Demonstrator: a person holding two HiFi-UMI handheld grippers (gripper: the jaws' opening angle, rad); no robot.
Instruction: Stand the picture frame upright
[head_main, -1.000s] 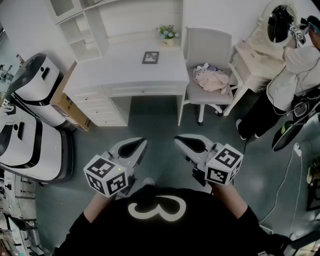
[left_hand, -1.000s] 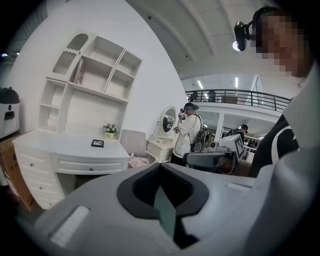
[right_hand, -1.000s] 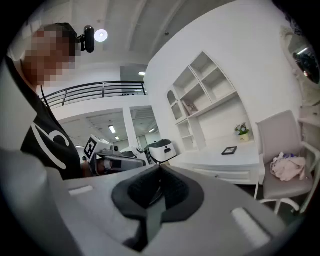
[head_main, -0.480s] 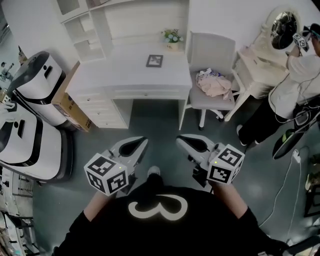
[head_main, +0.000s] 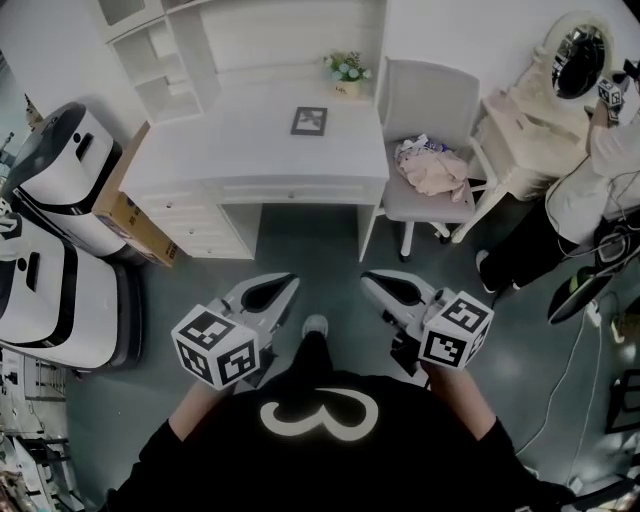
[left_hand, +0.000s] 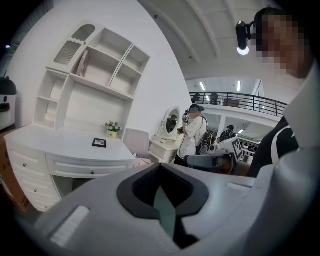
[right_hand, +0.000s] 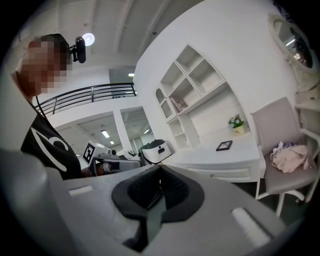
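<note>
1. One white desk (head_main: 250, 150) stands well ahead of both pairs of fingertips.
2. One grey chair (head_main: 425, 110), with clothes (head_main: 435, 168) heaped on its seat, is ahead and to the right of the right-hand tips.
3. Behind the fingers, a black shirt (head_main: 200, 470) bears a white figure like a 3.
4. There are two grippers, the left gripper (head_main: 280, 285) and the right gripper (head_main: 378, 283). Each carries one marker cube (head_main: 214, 347), and each has its jaws pressed together on nothing.
5. One picture frame (head_main: 309, 121) lies flat on the desk, far beyond the fingertips and about in line with the gap between the grippers.
6. One flower pot (head_main: 345, 74) sits just past the frame.
</note>
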